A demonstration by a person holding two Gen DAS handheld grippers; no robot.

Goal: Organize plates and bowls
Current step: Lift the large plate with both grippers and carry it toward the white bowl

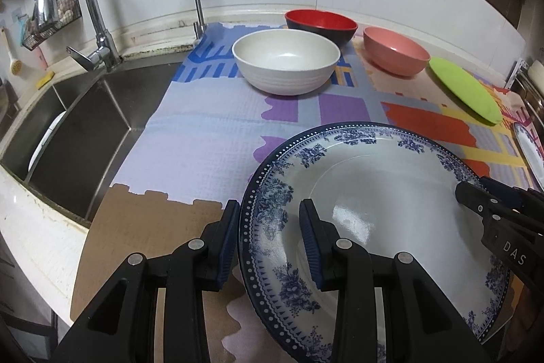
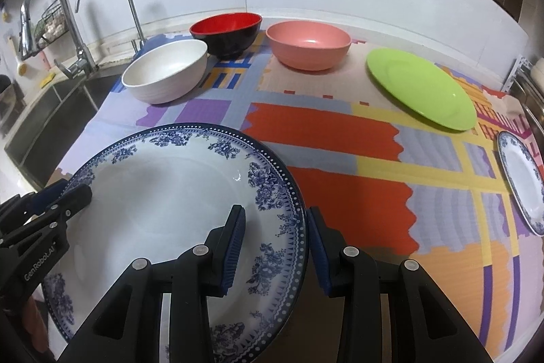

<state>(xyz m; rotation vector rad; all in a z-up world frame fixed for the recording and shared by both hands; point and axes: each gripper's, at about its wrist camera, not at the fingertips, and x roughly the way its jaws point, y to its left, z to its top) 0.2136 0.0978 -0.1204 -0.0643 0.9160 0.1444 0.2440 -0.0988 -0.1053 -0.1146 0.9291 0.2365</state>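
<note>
Both tongs, left [image 1: 268, 247] and right [image 2: 277, 247], clamp opposite rims of the plate [image 1: 384, 193]; next, presumably, stacking with the second plate [image 2: 522, 179] to their right.

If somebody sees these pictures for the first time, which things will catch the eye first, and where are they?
First the big blue-and-white plate in front, gripped at opposite rims by the left tongs and right tongs. Then three bowls at the back of the colourful mat: white bowl, red-and-black bowl, pink bowl. A lime green plate lies to the right.
</note>
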